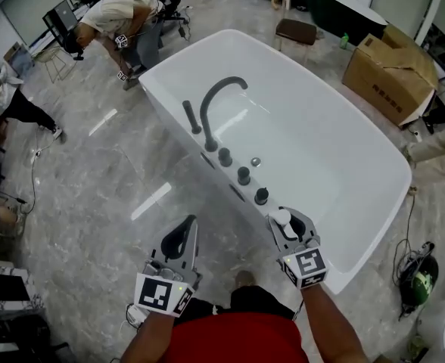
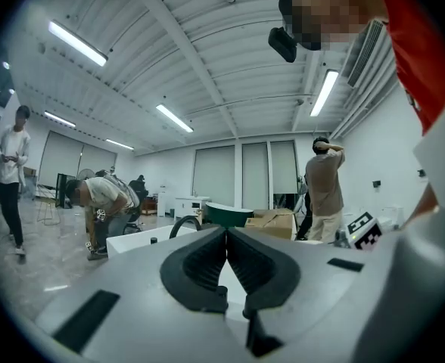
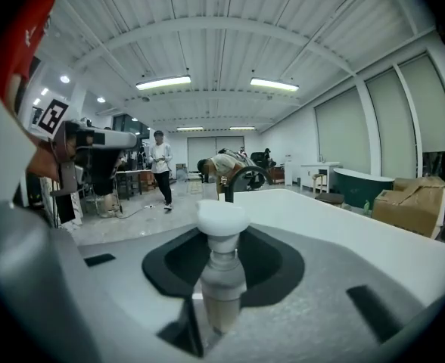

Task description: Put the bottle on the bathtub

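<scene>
Evidently unplaced, the bottle [image 3: 221, 278] stood pinched in the right tool [image 1: 289, 225] at five o'clock, beside the bathtub's [image 1: 162, 89] near rim; setting it down was left. At seven o'clock, the left tool [image 1: 189, 224] was pressed together, empty.

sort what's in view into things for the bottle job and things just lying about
For the job:
- bottle, clamped in the right gripper
- white bathtub

Lying about:
- cardboard box
- brown stool
- dark green tub
- left gripper, shut and empty
</scene>
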{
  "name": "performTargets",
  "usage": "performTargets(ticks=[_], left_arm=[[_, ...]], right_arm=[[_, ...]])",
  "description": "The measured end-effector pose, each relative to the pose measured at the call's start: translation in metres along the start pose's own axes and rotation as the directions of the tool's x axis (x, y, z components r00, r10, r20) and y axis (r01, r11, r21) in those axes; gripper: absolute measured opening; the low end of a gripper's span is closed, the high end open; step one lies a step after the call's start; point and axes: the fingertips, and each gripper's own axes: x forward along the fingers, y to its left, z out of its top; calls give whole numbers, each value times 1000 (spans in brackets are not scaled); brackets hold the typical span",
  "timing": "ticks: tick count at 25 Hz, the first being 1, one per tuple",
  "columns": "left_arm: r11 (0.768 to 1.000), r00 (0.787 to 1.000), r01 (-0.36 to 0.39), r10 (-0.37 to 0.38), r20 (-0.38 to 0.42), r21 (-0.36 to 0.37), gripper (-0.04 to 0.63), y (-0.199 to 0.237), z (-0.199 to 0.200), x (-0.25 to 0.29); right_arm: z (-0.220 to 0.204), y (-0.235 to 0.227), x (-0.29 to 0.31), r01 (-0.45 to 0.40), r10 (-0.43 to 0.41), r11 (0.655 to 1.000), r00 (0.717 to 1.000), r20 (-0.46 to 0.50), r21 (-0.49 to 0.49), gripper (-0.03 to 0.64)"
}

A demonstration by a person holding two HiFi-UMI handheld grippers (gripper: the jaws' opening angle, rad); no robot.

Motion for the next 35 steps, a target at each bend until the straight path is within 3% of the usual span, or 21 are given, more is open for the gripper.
performTargets(ticks=[16,26,35], left_arm=[[1000,997,26,-25,-67,10,11,17,-21,46],[999,996,39,-38,-80,2,11,17,-26,46],[999,996,53,-54,-76,-10,11,9,-26,36]], right_arm=[[-81,-41,61,11,-11,1000,988,-152,-1,109],[-89,-38,59,18,-23,999,988,-155,-35,115],[-81,-34,47,17,-25,999,987,-156,-52,233]])
